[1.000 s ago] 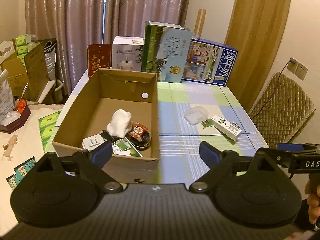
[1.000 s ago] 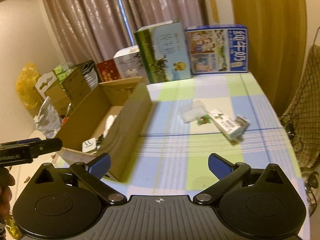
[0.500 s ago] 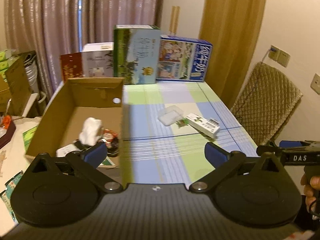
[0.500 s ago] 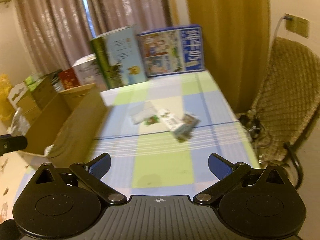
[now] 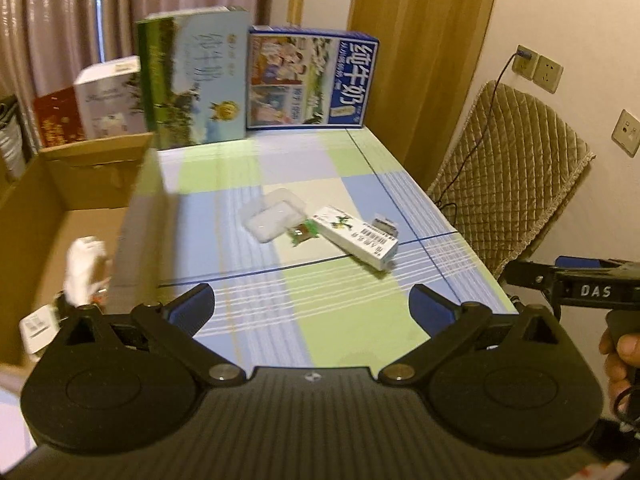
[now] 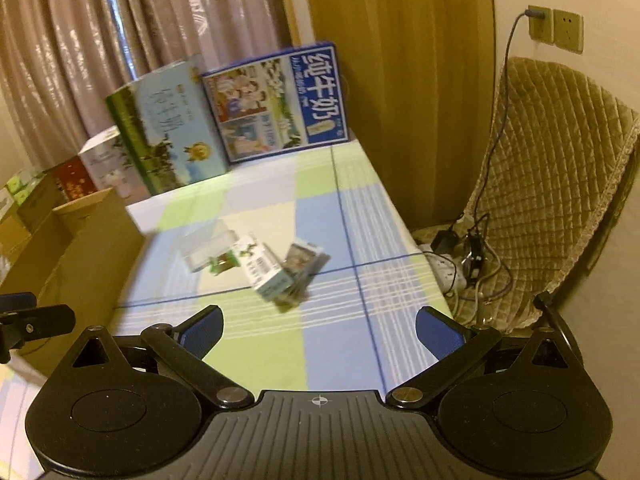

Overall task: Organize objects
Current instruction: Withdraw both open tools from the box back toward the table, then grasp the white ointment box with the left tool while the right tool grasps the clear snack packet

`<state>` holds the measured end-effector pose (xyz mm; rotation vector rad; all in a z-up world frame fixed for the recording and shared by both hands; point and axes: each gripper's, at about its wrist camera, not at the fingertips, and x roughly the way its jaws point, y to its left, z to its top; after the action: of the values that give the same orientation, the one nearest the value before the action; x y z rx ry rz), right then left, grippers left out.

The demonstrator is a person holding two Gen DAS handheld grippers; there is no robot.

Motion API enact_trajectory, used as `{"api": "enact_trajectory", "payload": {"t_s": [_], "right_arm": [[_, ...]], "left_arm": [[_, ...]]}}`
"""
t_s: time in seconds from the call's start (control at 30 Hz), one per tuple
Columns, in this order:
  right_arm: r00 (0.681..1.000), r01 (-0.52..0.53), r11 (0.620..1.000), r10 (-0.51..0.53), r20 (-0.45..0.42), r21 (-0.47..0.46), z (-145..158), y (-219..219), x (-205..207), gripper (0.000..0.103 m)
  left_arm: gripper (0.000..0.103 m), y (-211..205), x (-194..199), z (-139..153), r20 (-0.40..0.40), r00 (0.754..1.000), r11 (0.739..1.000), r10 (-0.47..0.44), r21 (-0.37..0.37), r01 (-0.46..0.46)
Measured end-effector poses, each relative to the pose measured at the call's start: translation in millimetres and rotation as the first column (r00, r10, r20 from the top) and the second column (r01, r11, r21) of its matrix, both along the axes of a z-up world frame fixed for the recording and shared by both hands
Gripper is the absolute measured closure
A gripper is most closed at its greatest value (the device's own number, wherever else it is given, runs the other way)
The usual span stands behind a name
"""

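Checked cloth is covering the table (image 5: 344, 320), where a white carton (image 5: 356, 238) is lying beside a clear plastic lid (image 5: 274, 216), right of the cardboard box (image 5: 48, 216). Both tongs, left (image 5: 312, 304) and right (image 6: 320, 326), are hovering wide open and empty.

My left gripper (image 5: 312, 306) hangs above the near edge of the table (image 5: 360, 320), fingers spread wide with nothing between them. My right gripper (image 6: 319, 326) hangs above that same edge, equally wide and empty. A hand (image 5: 618, 356) grips the right tool's handle.
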<state>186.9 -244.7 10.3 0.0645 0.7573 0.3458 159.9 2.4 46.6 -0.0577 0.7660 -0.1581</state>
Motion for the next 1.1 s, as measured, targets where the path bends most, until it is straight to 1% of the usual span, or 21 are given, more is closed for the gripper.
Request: {"api": "enact_trajectory", "payload": {"t_s": [0.03,0.1,0.13,0.2,0.27,0.33,0.53,0.63,0.7,0.77,0.8,0.83,0.9,0.93,0.97,1.0,1.1], "right_arm": [[1.000,0.005,1.000,-0.005,0.000,-0.005,-4.2,0.2,6.4,0.008],[1.000,0.006,1.000,-0.007,-0.011,-0.016,-14.0,1.8,20.6,0.021],[1.000,0.009,1.000,-0.009,-0.021,-0.017,-19.9,2.4,28.1,0.025],[0.999,0.008,1.000,-0.009,-0.045,-0.017,-31.9,4.3,42.4,0.044],[0.998,0.007,1.000,-0.008,-0.062,-0.028,-44.1,8.2,54.9,0.048],[0.997,0.006,0.999,-0.009,-0.070,-0.042,-55.4,12.1,66.2,0.050],[0.996,0.021,0.997,-0.028,-0.085,-0.079,-79.0,15.1,90.6,0.050],[0.993,0.043,0.996,-0.050,-0.104,-0.073,-88.2,9.7,99.2,0.050],[0.991,0.057,0.996,-0.064,-0.114,-0.065,-91.7,6.5,102.6,0.050],[0.989,0.059,0.997,-0.066,-0.129,-0.055,-94.4,4.4,103.8,0.050],[0.989,0.058,0.997,-0.064,-0.135,-0.048,-95.3,4.2,104.1,0.050],[0.988,0.053,0.998,-0.058,-0.140,-0.039,-95.9,4.3,104.4,0.050],[0.989,0.043,0.999,-0.046,-0.139,-0.024,-95.3,6.6,105.4,0.050],[0.990,0.035,0.999,-0.036,-0.139,-0.014,-95.2,8.5,106.4,0.050],[0.990,0.026,1.000,-0.026,-0.141,-0.004,-95.5,11.5,108.4,0.050],[0.989,0.015,1.000,-0.014,-0.145,0.007,-96.9,15.1,110.8,0.050],[0.986,-0.026,0.998,0.036,-0.163,0.065,-101.3,29.0,118.5,0.050]], "left_arm": [[0.002,-3.7,7.6,-4.4,-0.004,1.000,1.000,-0.004,-0.004,0.004],[0.002,-11.2,26.0,-15.9,-0.019,1.000,1.000,-0.015,-0.012,0.015],[0.002,-14.6,34.3,-21.9,-0.027,0.999,1.000,-0.018,-0.013,0.017],[0.004,-21.0,54.2,-35.4,-0.048,0.999,1.000,-0.023,-0.019,0.022],[0.012,-27.9,72.1,-47.9,-0.070,0.997,0.999,-0.030,-0.035,0.028],[0.014,-34.2,90.0,-59.5,-0.086,0.995,0.998,-0.050,-0.051,0.046],[0.015,-54.3,143.2,-84.7,-0.109,0.989,0.992,-0.098,-0.095,0.087],[0.017,-66.2,164.0,-96.8,-0.118,0.987,0.990,-0.109,-0.101,0.097],[0.024,-73.3,176.9,-107.3,-0.134,0.984,0.988,-0.115,-0.115,0.100],[0.036,-78.1,187.7,-117.4,-0.159,0.980,0.987,-0.118,-0.129,0.098],[0.036,-81.1,191.7,-122.4,-0.168,0.979,0.989,-0.117,-0.113,0.099],[0.039,-82.6,194.5,-126.4,-0.176,0.978,0.991,-0.113,-0.088,0.099],[0.051,-79.4,194.1,-131.2,-0.185,0.975,0.991,-0.124,-0.069,0.113],[0.062,-74.9,191.9,-131.7,-0.189,0.974,0.992,-0.125,-0.055,0.116],[0.068,-70.1,189.1,-132.0,-0.190,0.974,0.992,-0.123,-0.032,0.119],[0.070,-63.5,184.9,-132.1,-0.186,0.975,0.993,-0.121,-0.009,0.122],[0.070,-42.2,170.1,-132.4,-0.184,0.974,0.990,-0.133,0.026,0.140]]}}
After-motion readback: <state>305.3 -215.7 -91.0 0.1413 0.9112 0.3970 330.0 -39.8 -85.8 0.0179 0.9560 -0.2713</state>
